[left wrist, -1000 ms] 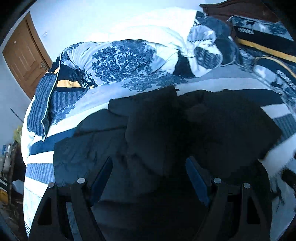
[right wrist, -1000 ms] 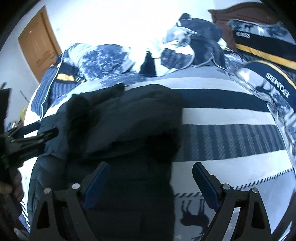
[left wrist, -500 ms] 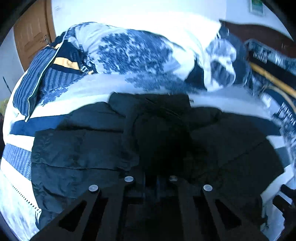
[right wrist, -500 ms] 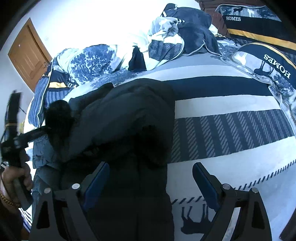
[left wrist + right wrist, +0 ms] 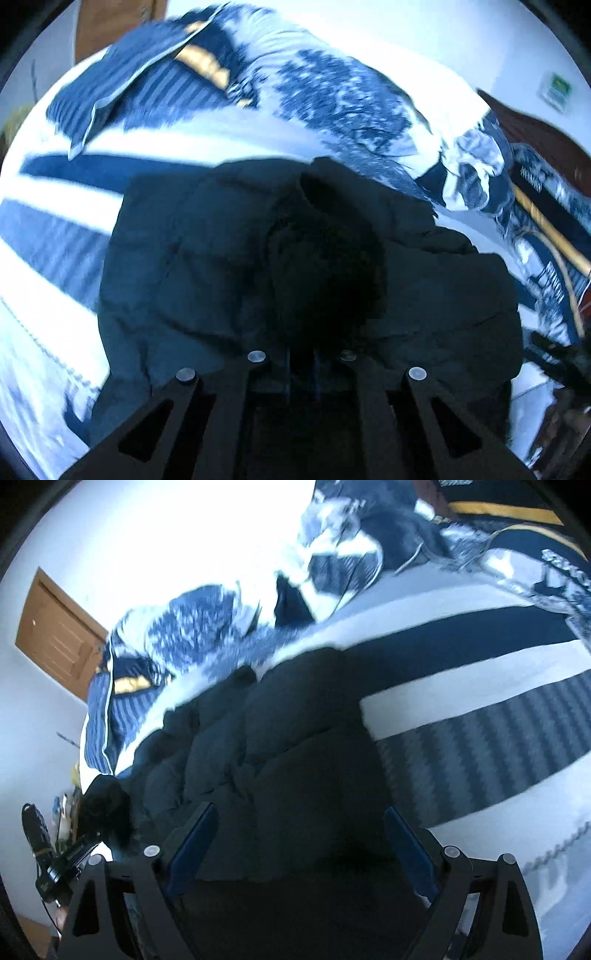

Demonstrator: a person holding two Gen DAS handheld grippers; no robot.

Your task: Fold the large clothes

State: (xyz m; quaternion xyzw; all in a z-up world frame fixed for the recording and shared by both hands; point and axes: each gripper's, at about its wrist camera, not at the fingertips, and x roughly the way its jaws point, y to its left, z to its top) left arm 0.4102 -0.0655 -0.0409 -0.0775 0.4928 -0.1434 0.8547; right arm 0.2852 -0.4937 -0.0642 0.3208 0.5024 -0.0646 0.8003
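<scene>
Striped bedding (image 5: 480,686) carries the dark padded jacket (image 5: 229,258) across its middle; my right gripper (image 5: 299,845) tilts down above it, jaws wide and empty; my left gripper (image 5: 301,363) is clenched, though darkness hides any pinched fabric.

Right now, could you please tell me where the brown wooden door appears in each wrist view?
Left wrist: the door is at the top edge, left of centre, mostly cut off.
Right wrist: the door is at the left, in the upper half.
Shared landmark: the dark jacket on the striped bed.
</scene>
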